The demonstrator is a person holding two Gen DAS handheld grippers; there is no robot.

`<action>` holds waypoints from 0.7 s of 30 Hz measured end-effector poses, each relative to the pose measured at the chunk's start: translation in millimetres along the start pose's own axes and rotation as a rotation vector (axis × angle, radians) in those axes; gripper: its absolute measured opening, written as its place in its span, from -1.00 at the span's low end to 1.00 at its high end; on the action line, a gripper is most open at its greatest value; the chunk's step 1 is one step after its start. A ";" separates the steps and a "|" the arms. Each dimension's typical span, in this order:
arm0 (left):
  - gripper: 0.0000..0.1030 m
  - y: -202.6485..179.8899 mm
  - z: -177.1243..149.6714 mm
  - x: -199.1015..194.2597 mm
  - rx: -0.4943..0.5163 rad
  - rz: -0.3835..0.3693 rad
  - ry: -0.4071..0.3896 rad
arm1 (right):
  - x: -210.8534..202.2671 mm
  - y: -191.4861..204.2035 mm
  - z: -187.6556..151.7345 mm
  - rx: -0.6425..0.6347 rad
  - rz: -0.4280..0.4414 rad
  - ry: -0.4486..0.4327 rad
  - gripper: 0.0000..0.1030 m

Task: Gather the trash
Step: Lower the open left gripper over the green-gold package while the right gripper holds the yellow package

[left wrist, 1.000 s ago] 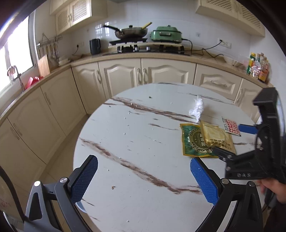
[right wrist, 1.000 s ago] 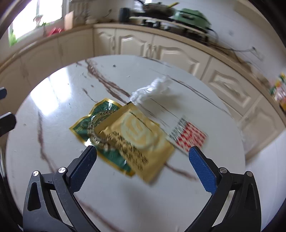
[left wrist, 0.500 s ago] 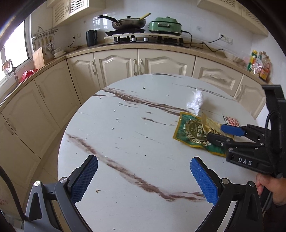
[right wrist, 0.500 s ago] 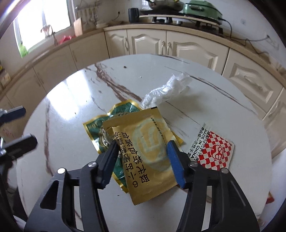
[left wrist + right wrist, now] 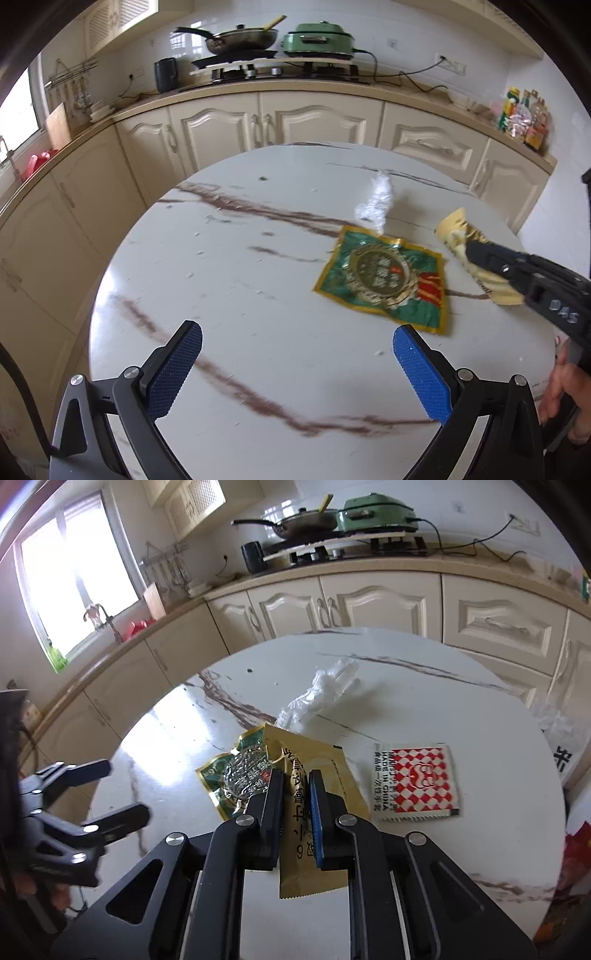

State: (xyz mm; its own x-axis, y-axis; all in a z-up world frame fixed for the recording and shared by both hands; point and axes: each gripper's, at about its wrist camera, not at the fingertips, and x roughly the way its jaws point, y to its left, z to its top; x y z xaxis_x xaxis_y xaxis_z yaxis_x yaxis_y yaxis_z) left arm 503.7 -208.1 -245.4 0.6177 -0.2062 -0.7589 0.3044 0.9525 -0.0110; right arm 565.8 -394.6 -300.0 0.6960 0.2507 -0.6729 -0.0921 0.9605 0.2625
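Left wrist view. Round marble table (image 5: 240,280) with brown veins; its left and far rim are in frame, with a strip of floor between the rim and the cream cabinets (image 5: 207,129). The left half of the top is bare. Trash sits on the right half: green wrapper (image 5: 384,277) lying flat, crumpled clear plastic (image 5: 375,205) just beyond its far corner. Left gripper (image 5: 297,365) hovers over the near part of the table, jaws wide apart, nothing between the blue pads. Green wrapper lies ahead and to the right of the right pad, not touching it. Right gripper (image 5: 476,254) enters from the right edge, clamped on a gold sachet (image 5: 465,243) that is creased and lifted off the table. A hand (image 5: 565,384) shows at lower right behind it.

Right wrist view. Right rim of the table is close. A red-and-white checked sachet (image 5: 415,779) lies flat near that rim, apart from the rest. Right gripper (image 5: 297,805) jaws closing, nearly together, with the gold sachet (image 5: 314,849) pinched between them and folded lengthwise; its lower end hangs below the pads. Green wrapper (image 5: 236,775) lies partly under the sachet's far end, clear plastic (image 5: 321,690) beyond it. Left gripper (image 5: 118,794) is visible at far left over the table rim, jaws apart and empty.
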 end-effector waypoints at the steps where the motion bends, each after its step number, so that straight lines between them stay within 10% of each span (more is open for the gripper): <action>1: 0.98 -3.1 2.8 3.0 0.008 -0.010 0.000 | -6.4 -1.8 1.0 0.002 0.003 -0.016 -0.75; 12: 0.98 -51.1 25.9 70.5 0.079 -0.096 0.118 | -29.4 -22.5 6.9 0.071 0.007 -0.067 -0.75; 21: 0.98 -89.9 10.8 77.2 0.283 -0.076 0.042 | -21.3 -36.3 1.3 0.111 0.019 -0.055 -0.75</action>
State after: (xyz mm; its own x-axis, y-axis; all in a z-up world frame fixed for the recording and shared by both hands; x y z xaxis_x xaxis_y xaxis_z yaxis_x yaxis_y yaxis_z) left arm 531.8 -312.0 -296.0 0.5568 -0.2595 -0.7891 0.5425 0.8330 0.1089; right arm 555.3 -434.9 -294.4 0.7333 0.2585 -0.6289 -0.0285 0.9357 0.3515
